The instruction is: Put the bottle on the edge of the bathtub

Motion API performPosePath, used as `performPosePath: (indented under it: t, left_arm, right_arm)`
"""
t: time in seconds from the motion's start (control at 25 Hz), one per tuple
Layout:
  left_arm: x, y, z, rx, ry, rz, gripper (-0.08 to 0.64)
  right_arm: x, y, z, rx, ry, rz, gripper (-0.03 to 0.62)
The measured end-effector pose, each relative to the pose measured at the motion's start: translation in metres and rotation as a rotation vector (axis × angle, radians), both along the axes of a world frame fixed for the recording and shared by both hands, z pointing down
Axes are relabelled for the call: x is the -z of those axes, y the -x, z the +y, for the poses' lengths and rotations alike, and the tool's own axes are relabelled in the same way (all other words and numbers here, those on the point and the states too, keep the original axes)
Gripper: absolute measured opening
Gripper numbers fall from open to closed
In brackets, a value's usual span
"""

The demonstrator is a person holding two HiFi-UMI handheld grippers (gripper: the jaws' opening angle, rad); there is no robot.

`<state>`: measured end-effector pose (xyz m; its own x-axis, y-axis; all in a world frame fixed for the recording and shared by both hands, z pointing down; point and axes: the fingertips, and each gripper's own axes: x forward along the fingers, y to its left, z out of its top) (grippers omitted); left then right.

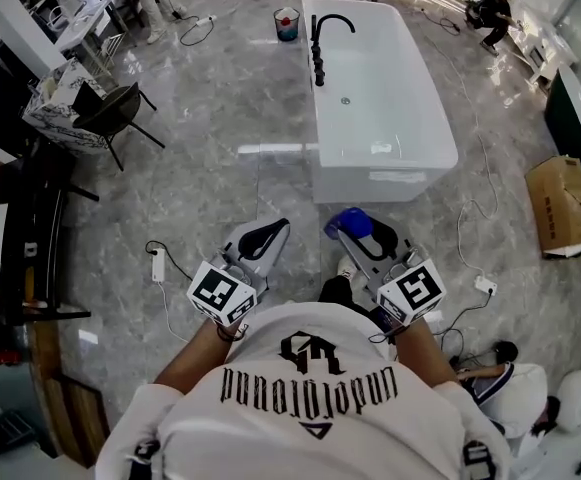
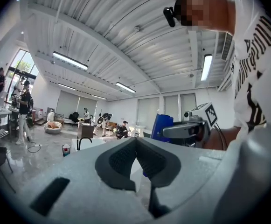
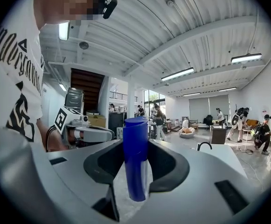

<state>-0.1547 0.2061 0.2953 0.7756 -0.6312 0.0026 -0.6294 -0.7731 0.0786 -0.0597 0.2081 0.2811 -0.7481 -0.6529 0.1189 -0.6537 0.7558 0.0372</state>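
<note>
Right gripper (image 3: pixel 140 169): clamps blue bottle (image 3: pixel 135 143).
Left gripper (image 2: pixel 136 160): closed, empty.
Risk: I could topple it off the bathtub (image 1: pixel 440 133)'s narrow rim.

Bare floor (image 1: pixel 220 178) reaches the bathtub (image 1: pixel 370 190); a faucet (image 1: pixel 320 43) crowds its left rim.

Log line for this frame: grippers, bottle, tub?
right gripper: shut on blue bottle | left gripper: shut, empty | bathtub: ahead on floor, bottle not yet on its edge

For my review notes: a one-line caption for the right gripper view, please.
Right gripper grips a blue bottle between its jaws, with the white bathtub ahead on the right.
</note>
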Motion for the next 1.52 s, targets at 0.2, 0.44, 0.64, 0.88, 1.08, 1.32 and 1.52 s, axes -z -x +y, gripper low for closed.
performPosePath:
  t: [0.2,0.44,0.64,0.88,1.08,1.32,1.52]
  left_arm:
    - [-0.002,-0.009,-0.02,0.024,0.016,0.005,0.015]
    - [-0.009,-0.035,-0.057,0.05,0.038,0.001,0.015]
    - [-0.014,-0.05,-0.091,0.069,0.057,-0.001,0.015]
    - [-0.01,-0.085,-0.134,0.07,0.051,-0.023,0.015]
    - [-0.002,-0.122,-0.17,0.086,0.041,-0.031,0.015]
    - [0.007,-0.168,-0.204,0.098,0.029,-0.035,0.015]
    - [0.004,-0.198,-0.221,0.105,0.034,-0.038,0.015]
  right_arm:
    - [-0.005,-0.009,-0.025,0.026,0.008,0.02,0.156]
    - [-0.012,-0.033,-0.066,0.056,0.025,0.016,0.156]
    - [-0.016,-0.049,-0.106,0.065,0.037,0.012,0.156]
    - [-0.012,-0.084,-0.149,0.073,0.032,0.003,0.156]
    - [-0.007,-0.122,-0.184,0.087,0.029,0.002,0.156]
    - [0.002,-0.161,-0.217,0.119,0.017,0.0,0.156]
    - [-0.001,-0.186,-0.236,0.131,0.016,0.002,0.156]
